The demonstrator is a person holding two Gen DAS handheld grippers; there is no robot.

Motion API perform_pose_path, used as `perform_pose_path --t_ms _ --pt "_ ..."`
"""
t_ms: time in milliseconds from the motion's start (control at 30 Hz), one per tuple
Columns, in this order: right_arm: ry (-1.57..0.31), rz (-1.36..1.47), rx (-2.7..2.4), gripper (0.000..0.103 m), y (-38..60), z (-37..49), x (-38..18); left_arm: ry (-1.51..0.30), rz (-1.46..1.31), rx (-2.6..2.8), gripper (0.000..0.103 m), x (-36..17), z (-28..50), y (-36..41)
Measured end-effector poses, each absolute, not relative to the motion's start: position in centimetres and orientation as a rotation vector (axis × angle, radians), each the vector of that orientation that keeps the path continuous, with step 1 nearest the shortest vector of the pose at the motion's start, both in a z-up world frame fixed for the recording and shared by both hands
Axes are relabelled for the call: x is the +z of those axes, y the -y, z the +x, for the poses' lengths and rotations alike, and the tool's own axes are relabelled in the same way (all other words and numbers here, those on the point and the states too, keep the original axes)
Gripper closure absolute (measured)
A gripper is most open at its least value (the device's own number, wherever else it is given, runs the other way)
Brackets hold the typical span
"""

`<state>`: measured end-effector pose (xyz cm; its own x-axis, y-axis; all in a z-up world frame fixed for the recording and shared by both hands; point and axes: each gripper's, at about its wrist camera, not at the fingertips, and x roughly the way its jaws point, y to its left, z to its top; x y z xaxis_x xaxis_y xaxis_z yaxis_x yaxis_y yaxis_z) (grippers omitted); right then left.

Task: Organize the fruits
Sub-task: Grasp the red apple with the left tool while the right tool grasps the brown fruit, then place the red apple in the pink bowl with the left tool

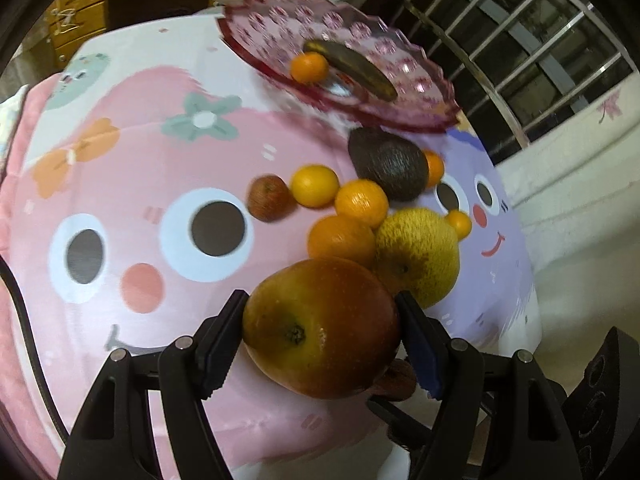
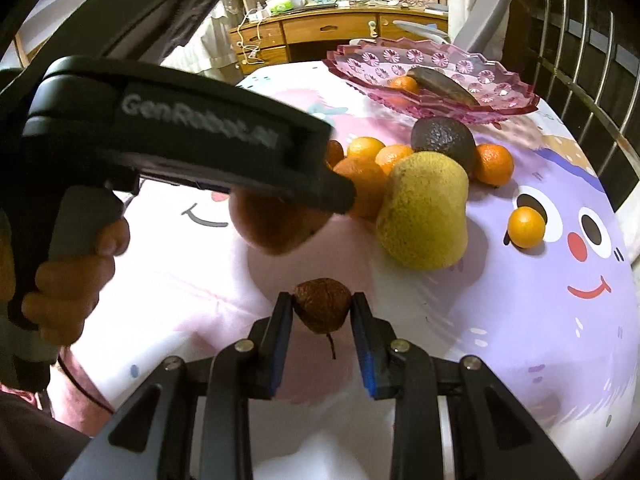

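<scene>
My left gripper (image 1: pixel 320 320) is shut on a large red-yellow mango (image 1: pixel 320 328), held above the cloth; it also shows in the right wrist view (image 2: pixel 276 224). My right gripper (image 2: pixel 322 312) is shut on a small brown fruit with a stem (image 2: pixel 322 308). A pink glass dish (image 1: pixel 416 108) at the back holds a dark banana (image 1: pixel 352 66) and a small orange (image 1: pixel 308 67). Several oranges (image 1: pixel 360 202), a yellow pear (image 1: pixel 420 252), a dark avocado (image 1: pixel 388 166) and a small red apple (image 1: pixel 270 198) lie clustered on the cloth.
A cartoon-printed pink and purple cloth (image 2: pixel 540 340) covers the table. A lone small orange (image 2: pixel 526 227) lies to the right. A metal railing (image 2: pixel 592 92) runs along the right side. A wooden desk (image 2: pixel 332 32) stands behind the table.
</scene>
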<state>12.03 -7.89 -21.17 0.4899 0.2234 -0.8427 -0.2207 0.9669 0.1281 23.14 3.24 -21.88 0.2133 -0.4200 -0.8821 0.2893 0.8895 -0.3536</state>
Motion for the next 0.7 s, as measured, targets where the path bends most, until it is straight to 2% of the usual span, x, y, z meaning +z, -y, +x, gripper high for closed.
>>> perform_pose_path --t_ms 333,700 --pt "-0.965 0.021 0.312 0.073 9.3 13.0 -15.8 -1.223 -0.131 -0.411 0.031 -17.0 25.4 -4.7" --pt "-0.892 0.037 0.305 0.073 11.8 18.0 -11.0 -1.13 -0.154 -0.368 0.031 -12.1 29.9 -3.6"
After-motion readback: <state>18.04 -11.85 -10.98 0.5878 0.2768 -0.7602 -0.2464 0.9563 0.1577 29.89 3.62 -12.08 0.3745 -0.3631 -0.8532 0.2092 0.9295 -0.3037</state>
